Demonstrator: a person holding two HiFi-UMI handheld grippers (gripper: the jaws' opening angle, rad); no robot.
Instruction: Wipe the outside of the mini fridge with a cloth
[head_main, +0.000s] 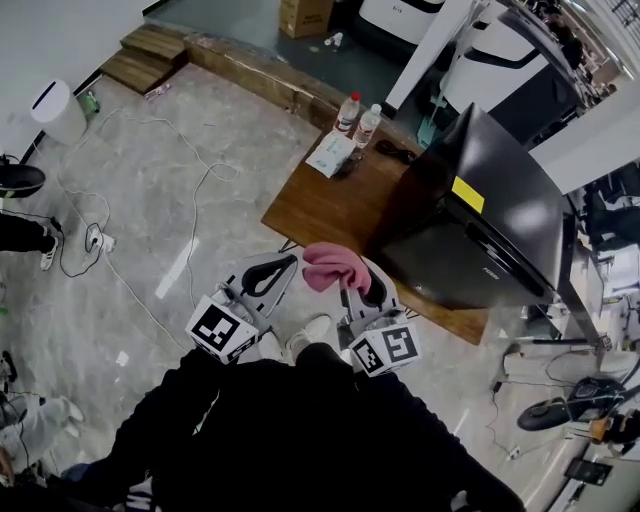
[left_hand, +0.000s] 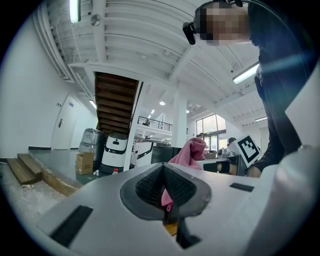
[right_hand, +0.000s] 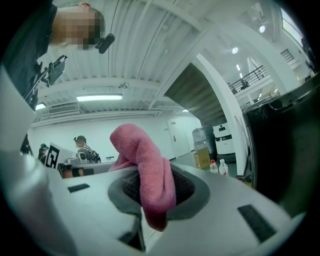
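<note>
Right gripper (right_hand: 150, 197) clamped on pink cloth (right_hand: 142, 160), left gripper (left_hand: 167, 202) closed, mini fridge (right_hand: 285, 150) partly cropped

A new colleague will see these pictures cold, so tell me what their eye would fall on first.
The pink cloth stands out most, clamped in the right tool and bunched up above it, close in front of the person. Next comes the black mini fridge with its yellow label, standing on the wooden table just beyond the cloth. Two water bottles stand at the table's far end.
</note>
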